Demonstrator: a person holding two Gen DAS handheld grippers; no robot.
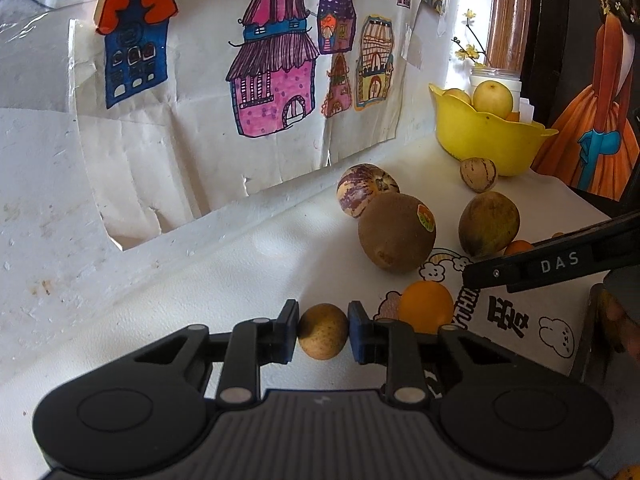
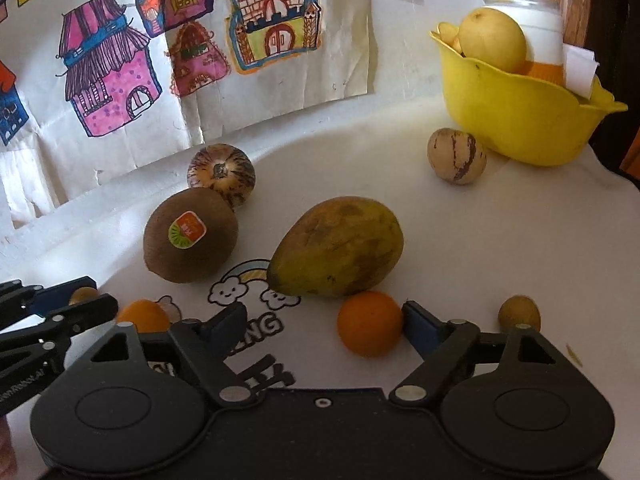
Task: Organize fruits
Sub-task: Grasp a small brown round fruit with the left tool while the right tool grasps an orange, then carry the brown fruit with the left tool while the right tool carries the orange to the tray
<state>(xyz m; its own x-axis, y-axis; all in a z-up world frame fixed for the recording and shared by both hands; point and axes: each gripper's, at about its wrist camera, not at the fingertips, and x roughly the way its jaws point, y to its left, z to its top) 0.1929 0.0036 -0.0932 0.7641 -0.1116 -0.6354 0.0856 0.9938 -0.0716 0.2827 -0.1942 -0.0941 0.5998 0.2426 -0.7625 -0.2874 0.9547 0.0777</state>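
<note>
Left gripper (image 1: 323,332): jaws clamped on a small tan fruit (image 1: 323,331), both pads against its sides, low over the white tabletop (image 1: 224,280). Right gripper (image 2: 322,326): jaws apart, small orange fruit (image 2: 369,323) between them, touching the right-hand pad only; left pad clear of it (no grip). Mango (image 2: 338,246) just behind that orange fruit. Kiwi w/ sticker (image 2: 191,236) to its left. Yellow bowl (image 2: 508,120) at far right holds a pale round fruit (image 2: 491,38); striped fruit (image 2: 456,156) just beside bowl.
</note>
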